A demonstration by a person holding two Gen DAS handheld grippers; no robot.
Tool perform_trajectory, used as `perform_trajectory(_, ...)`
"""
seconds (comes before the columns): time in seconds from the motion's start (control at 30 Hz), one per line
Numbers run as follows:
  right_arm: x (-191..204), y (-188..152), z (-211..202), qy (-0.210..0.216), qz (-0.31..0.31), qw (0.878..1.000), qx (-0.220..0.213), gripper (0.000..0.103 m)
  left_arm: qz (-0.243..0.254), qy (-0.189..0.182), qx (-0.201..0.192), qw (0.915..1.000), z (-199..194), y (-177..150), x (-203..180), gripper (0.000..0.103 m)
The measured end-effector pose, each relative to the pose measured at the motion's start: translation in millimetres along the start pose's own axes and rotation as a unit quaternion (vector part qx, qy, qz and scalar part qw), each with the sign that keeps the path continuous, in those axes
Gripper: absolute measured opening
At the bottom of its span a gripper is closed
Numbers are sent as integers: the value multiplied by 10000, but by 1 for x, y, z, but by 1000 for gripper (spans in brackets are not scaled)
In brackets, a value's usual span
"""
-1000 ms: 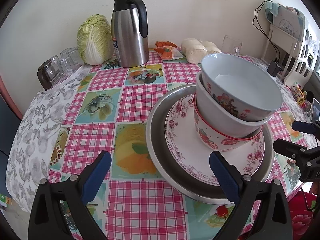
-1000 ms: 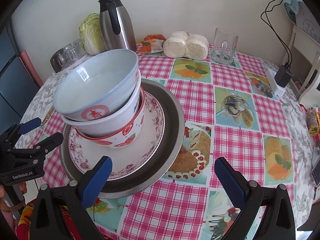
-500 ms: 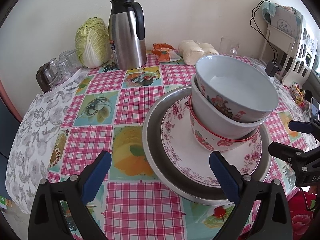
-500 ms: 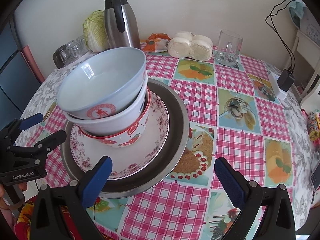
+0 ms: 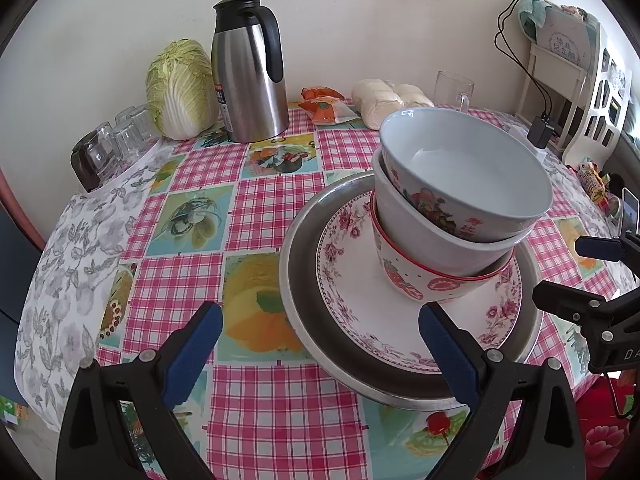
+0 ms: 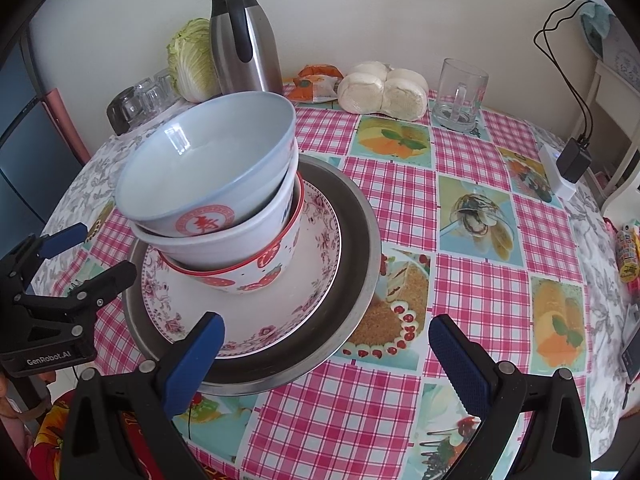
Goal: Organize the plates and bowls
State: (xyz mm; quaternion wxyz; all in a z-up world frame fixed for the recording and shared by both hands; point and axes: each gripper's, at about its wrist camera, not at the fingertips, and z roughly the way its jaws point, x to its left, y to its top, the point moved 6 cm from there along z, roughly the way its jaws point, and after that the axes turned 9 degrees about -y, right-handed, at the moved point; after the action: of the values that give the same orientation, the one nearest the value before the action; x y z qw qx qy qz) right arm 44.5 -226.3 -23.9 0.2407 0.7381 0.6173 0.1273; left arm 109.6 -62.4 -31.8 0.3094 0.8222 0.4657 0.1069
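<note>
Three glossy nested bowls, the top one tilting, are sitting on a floral-rimmed plate inside a round metal tray on the checked tablecloth. Left gripper at 6 o'clock is gaping wide, holding nothing; right gripper likewise, at 3 o'clock of the stack. Both are sitting slightly farther back than before, stack unmoved.

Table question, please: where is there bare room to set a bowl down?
Free: the checked cloth between steel tray and steel thermos jug; also right of the tray, before the glass mug. Crowded: the back edge.
</note>
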Motion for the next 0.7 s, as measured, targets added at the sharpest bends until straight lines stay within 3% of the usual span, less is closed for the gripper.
perform_trajectory(0.7, 1, -1, 2, 17, -12, 10000, 52, 103, -31, 3, 68, 10000, 2, -3, 1, 99)
